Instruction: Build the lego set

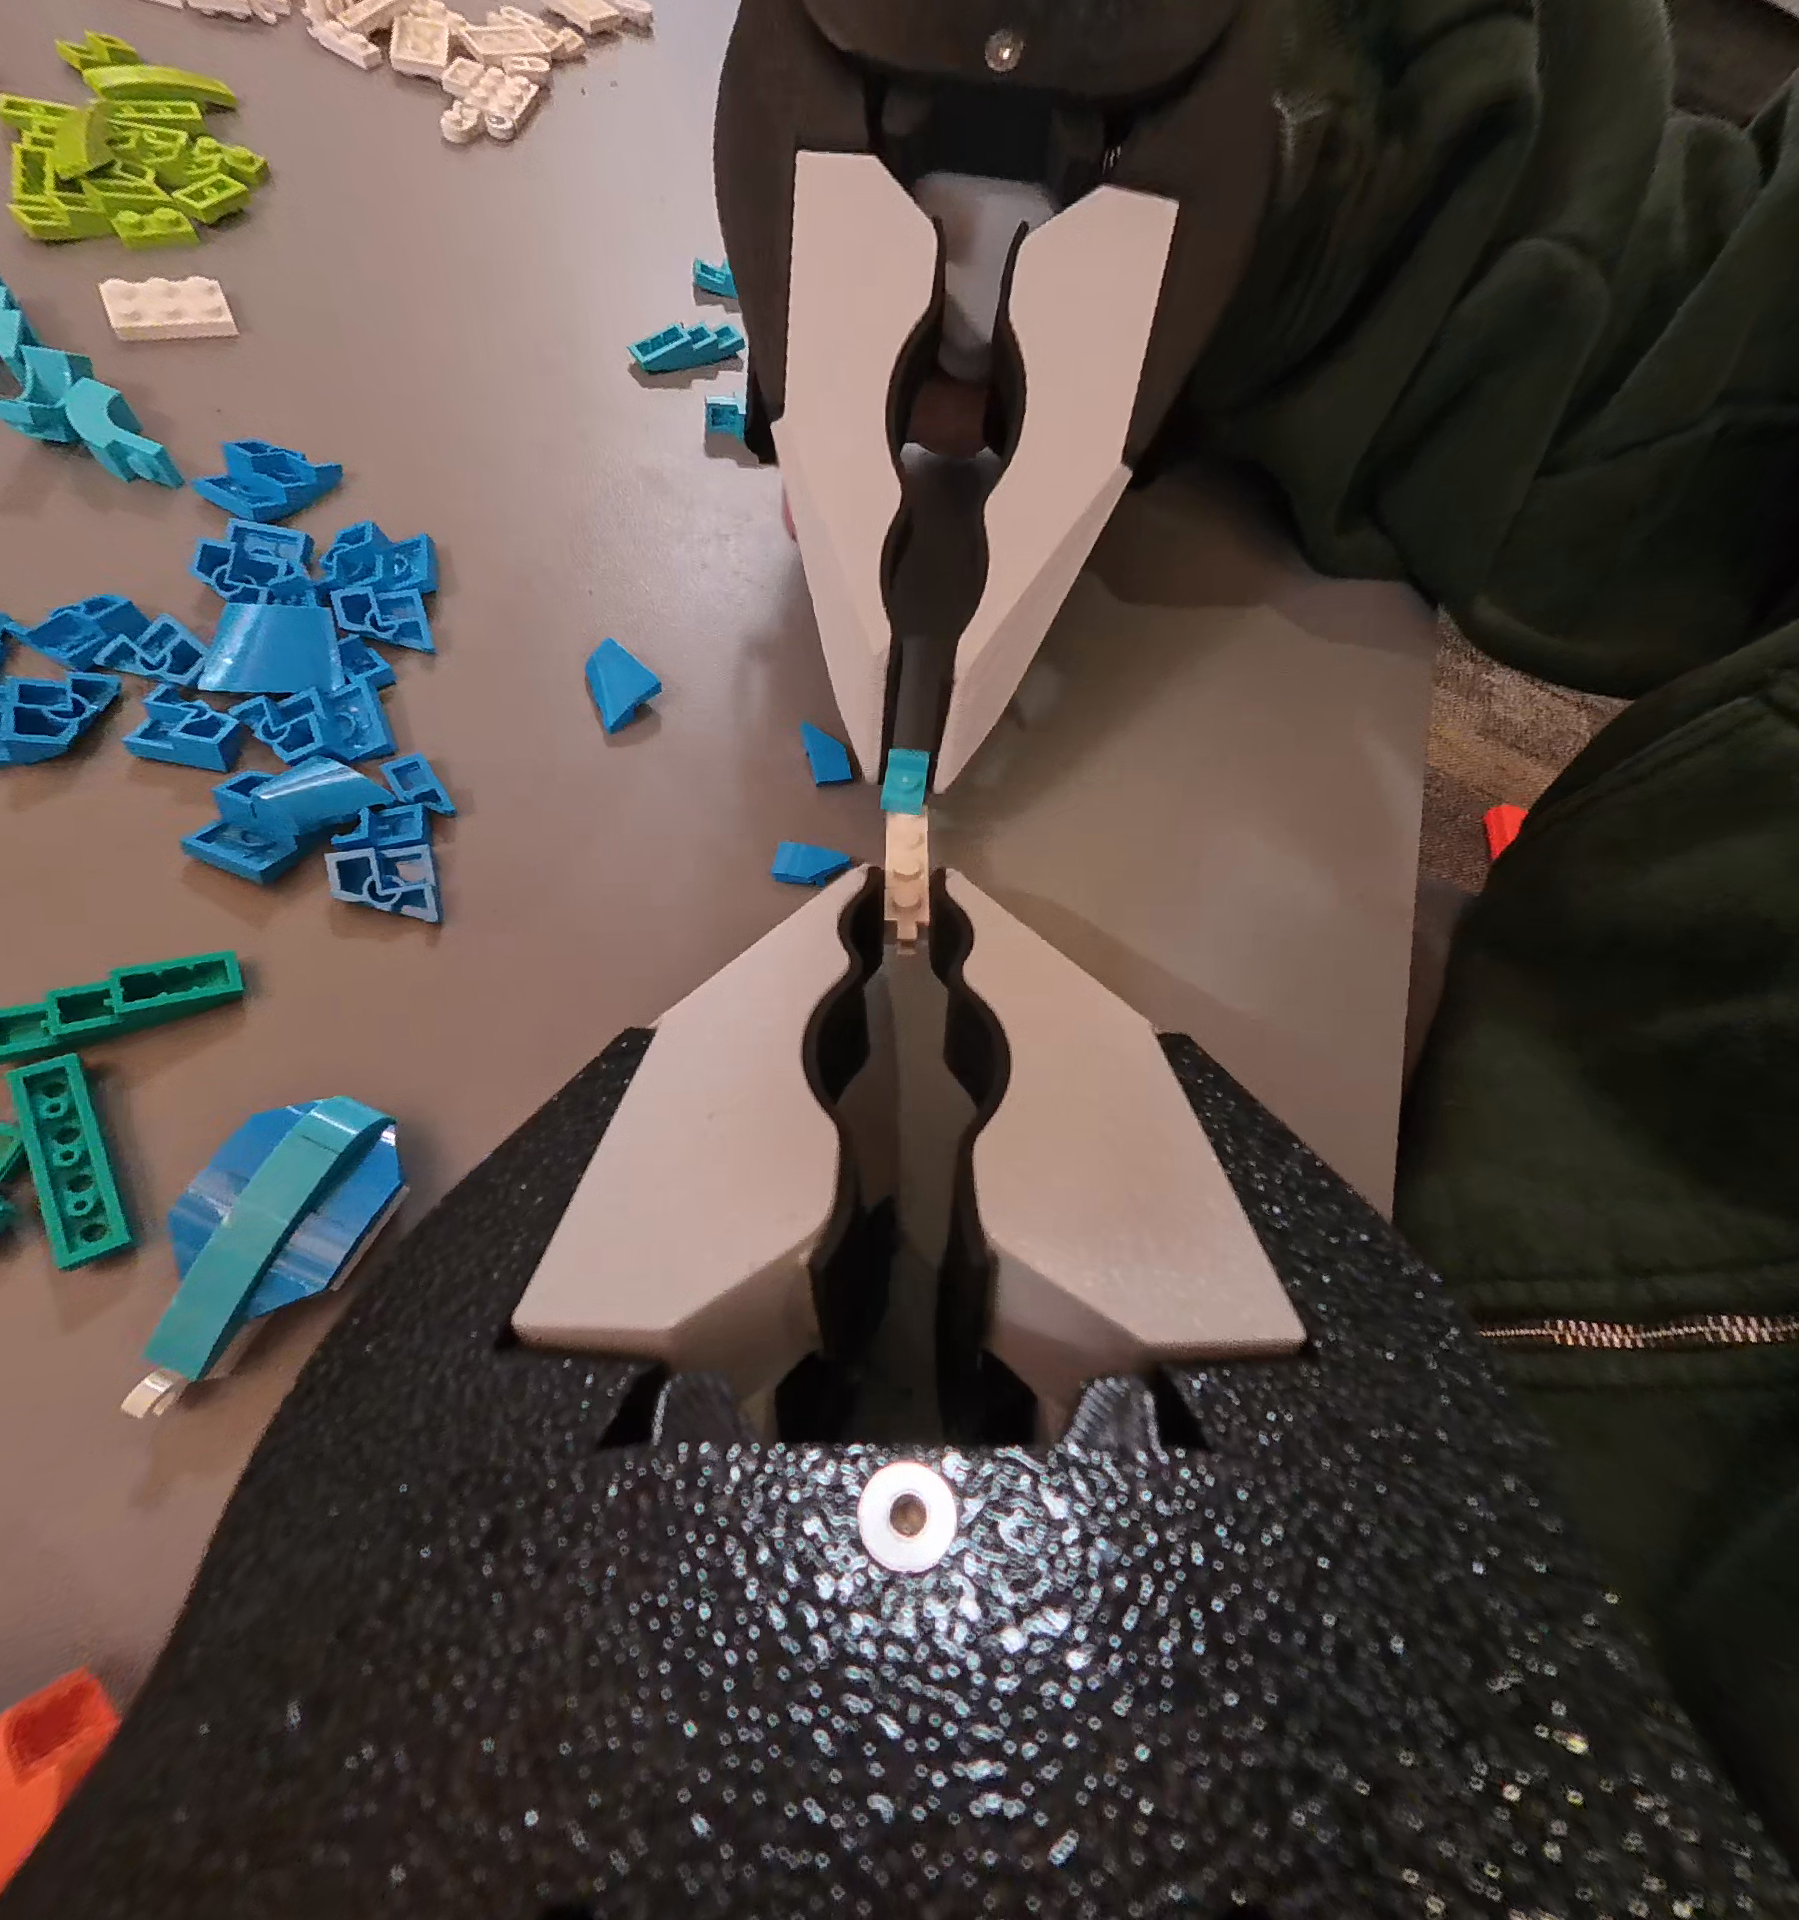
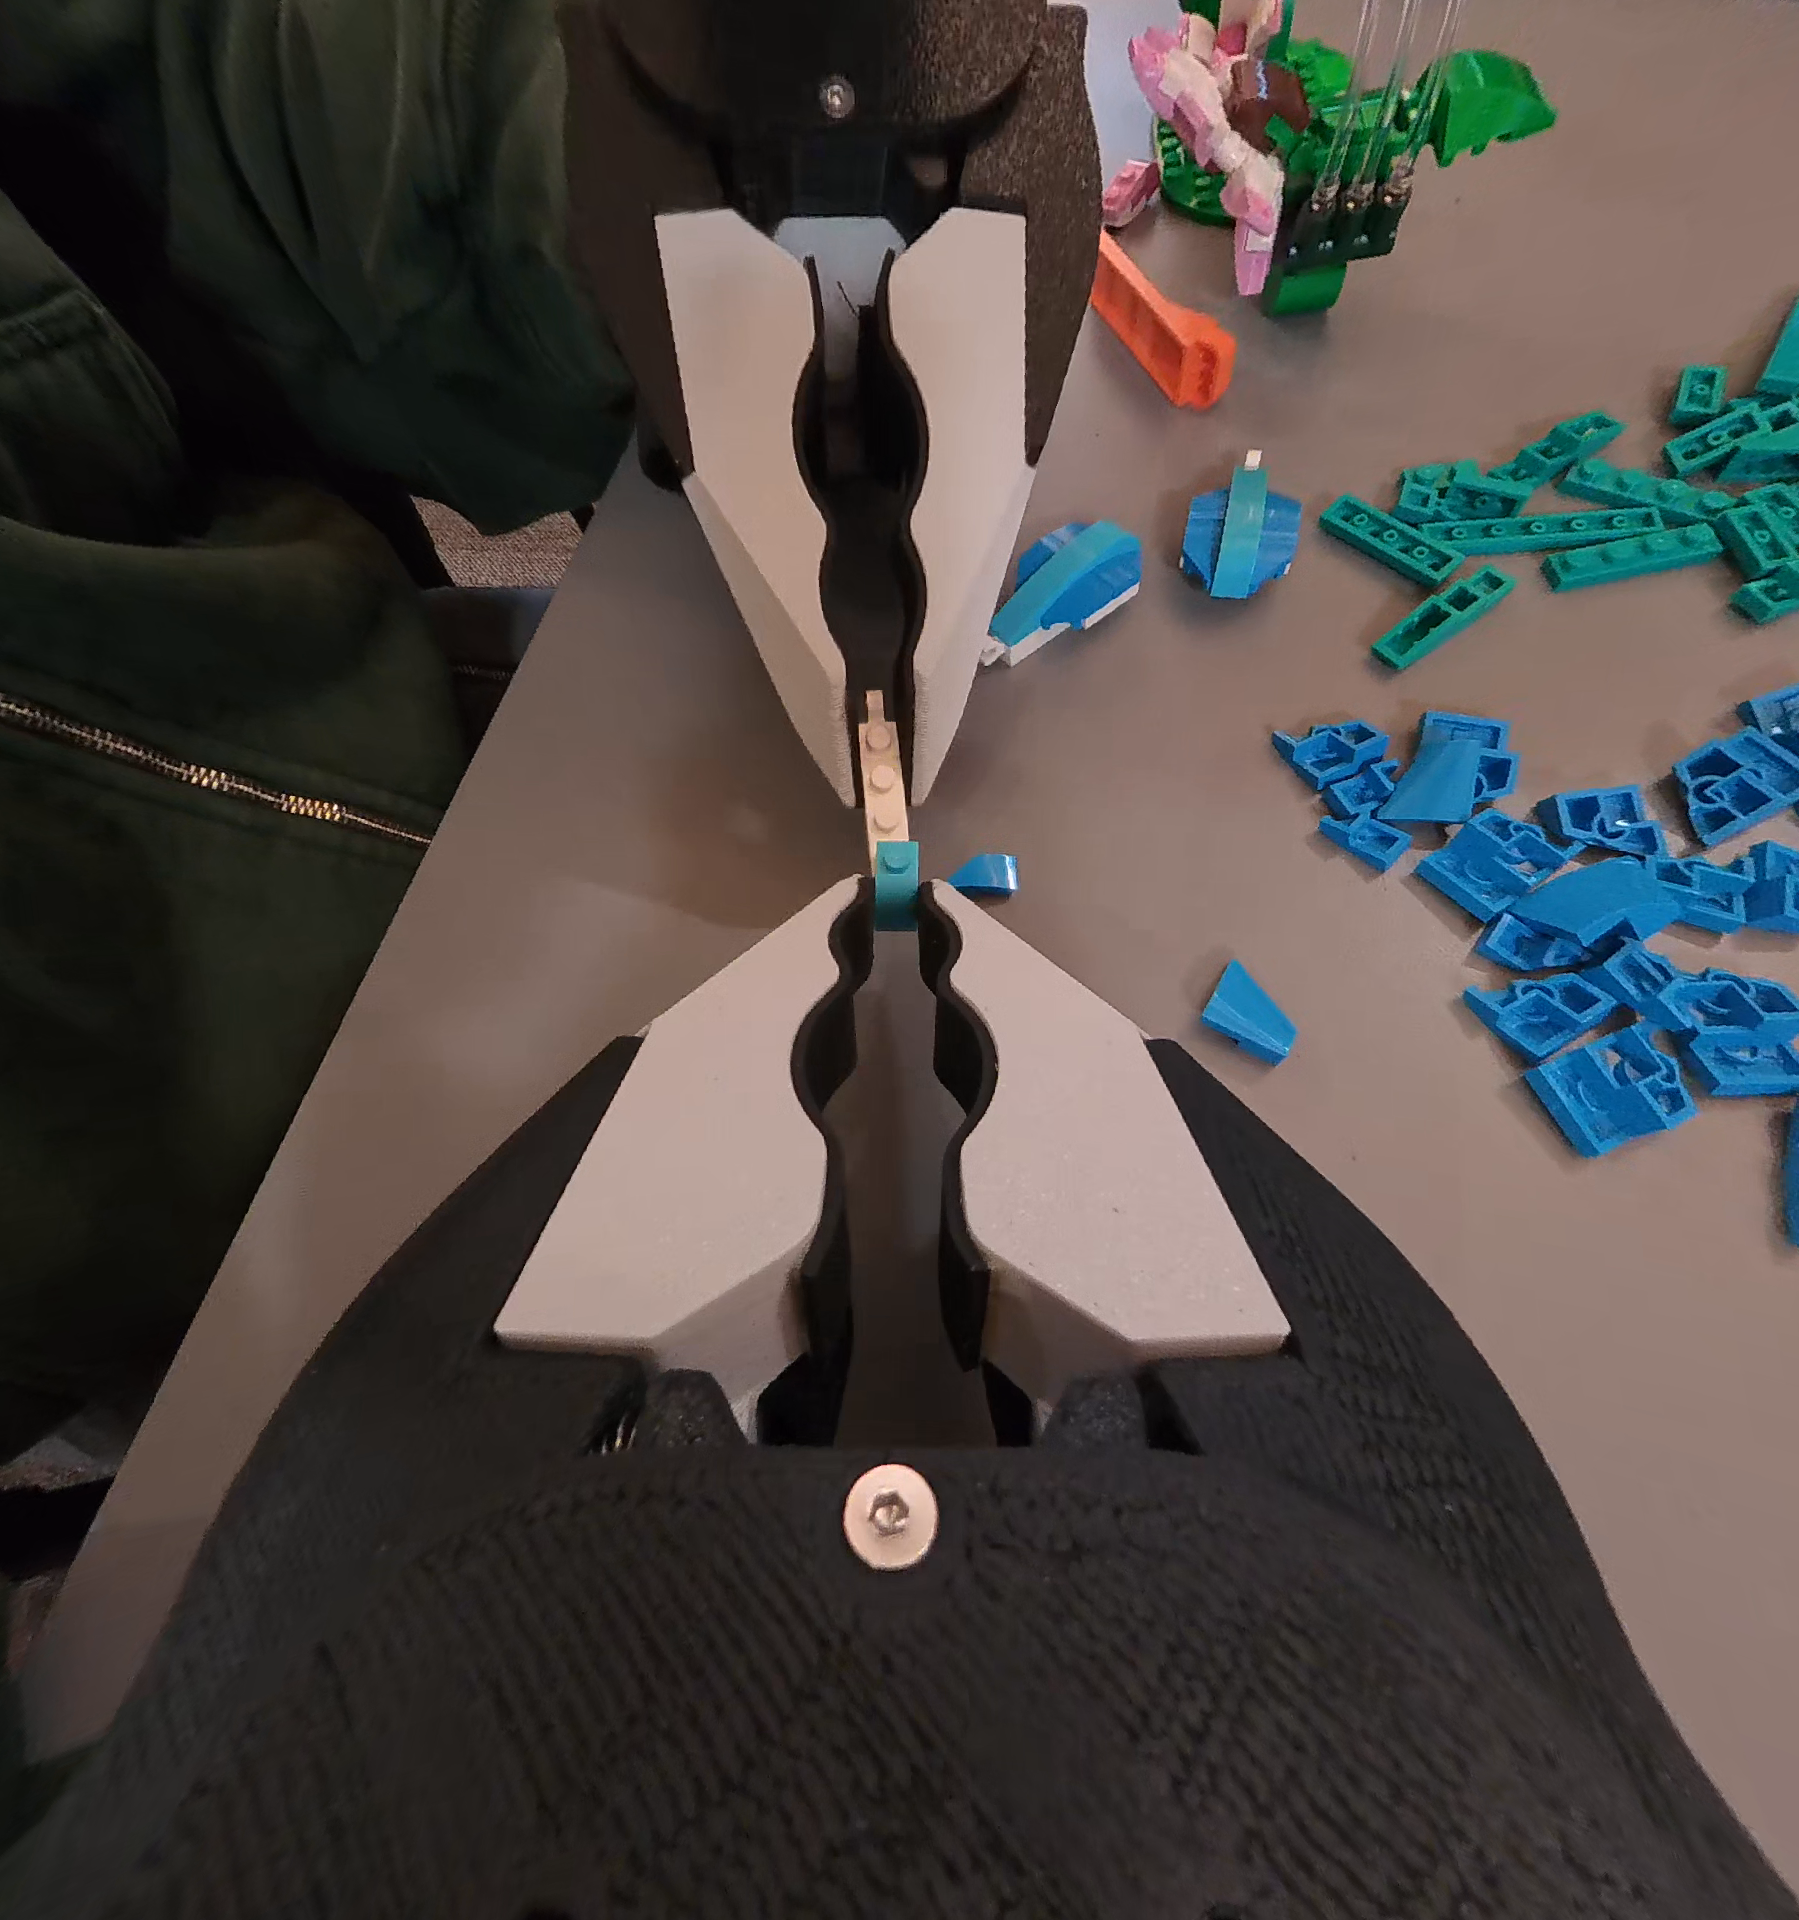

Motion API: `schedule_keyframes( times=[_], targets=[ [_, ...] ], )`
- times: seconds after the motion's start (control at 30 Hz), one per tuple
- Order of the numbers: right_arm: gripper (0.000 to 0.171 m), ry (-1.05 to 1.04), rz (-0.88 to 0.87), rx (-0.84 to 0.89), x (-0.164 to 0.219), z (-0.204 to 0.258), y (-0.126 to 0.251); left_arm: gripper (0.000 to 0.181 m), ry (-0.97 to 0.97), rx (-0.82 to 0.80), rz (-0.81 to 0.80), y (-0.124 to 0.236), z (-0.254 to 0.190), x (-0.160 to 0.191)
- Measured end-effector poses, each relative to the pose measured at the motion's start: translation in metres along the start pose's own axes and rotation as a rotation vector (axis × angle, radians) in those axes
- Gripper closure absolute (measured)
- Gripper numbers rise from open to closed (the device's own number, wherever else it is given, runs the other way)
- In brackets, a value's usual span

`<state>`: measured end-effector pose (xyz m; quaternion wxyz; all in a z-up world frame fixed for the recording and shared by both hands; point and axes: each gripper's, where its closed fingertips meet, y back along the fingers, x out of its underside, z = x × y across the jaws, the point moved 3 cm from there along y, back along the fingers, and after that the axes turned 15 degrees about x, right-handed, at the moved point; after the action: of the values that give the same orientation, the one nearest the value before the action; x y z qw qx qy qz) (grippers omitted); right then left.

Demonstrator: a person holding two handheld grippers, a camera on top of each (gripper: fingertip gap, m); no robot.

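Above the table's edge (image 1: 1238, 727), my left gripper (image 1: 903, 883) pinches the white plate (image 1: 905, 862); straight ahead along its long axis, my right gripper (image 2: 893, 896) clamps the teal piece (image 2: 896, 871) seated on its far end.

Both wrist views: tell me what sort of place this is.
Probably an indoor hobby or work table set up for brick building: loose bricks sorted by colour, such as the blue pile, a finished flower model, and an orange brick separator.
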<state>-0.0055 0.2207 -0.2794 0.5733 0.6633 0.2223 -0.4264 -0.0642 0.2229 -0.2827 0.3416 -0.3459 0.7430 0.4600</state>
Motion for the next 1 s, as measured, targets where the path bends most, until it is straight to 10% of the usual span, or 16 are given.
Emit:
schedule_keyframes(
  times=[1.0],
  targets=[
    [0.164, 0.106, 0.121, 0.028, 0.01, 0.008, -0.009, 0.175, -0.095, -0.065, 0.13, -0.01, -0.002, 0.011]
  ],
)
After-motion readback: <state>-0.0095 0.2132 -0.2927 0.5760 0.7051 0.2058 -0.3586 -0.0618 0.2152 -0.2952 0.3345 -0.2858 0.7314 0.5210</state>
